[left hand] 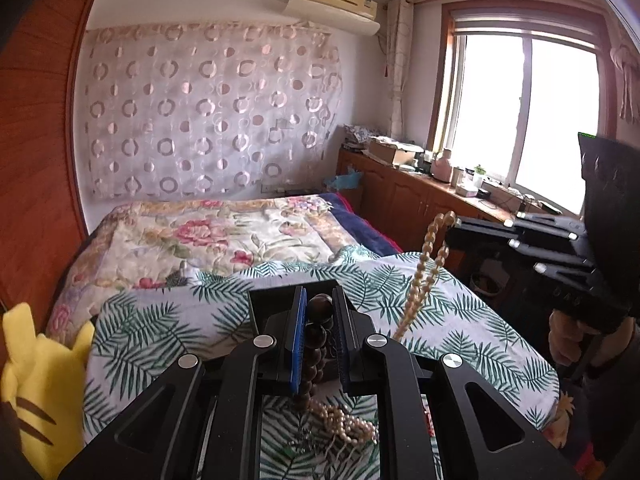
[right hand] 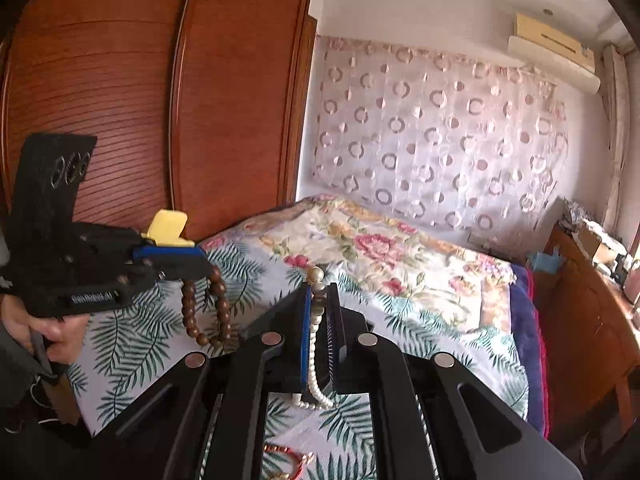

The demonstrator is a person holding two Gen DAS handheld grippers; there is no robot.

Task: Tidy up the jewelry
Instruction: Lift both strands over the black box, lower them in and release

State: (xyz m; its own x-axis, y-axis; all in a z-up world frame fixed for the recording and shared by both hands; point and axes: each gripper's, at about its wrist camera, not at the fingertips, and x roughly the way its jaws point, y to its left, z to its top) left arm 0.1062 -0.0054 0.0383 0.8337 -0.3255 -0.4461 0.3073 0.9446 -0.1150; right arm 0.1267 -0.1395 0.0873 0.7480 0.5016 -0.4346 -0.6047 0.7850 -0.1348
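- The left gripper (left hand: 319, 320) has its jaws closed on a dark wooden bead bracelet (right hand: 206, 308), which hangs in a loop above the bed (left hand: 200, 312).
- The right gripper (right hand: 319, 316) has its jaws pinched on a pearl necklace (left hand: 426, 268); the strand dangles down toward the leaf-print cover.
- More pearly beads (left hand: 346, 424) lie heaped on the cover under the left gripper.
- Something reddish, perhaps another bracelet (right hand: 290, 456), lies on the bed below the right gripper; mostly hidden.
- A yellow plush toy (left hand: 36, 396) sits at the bed's edge.
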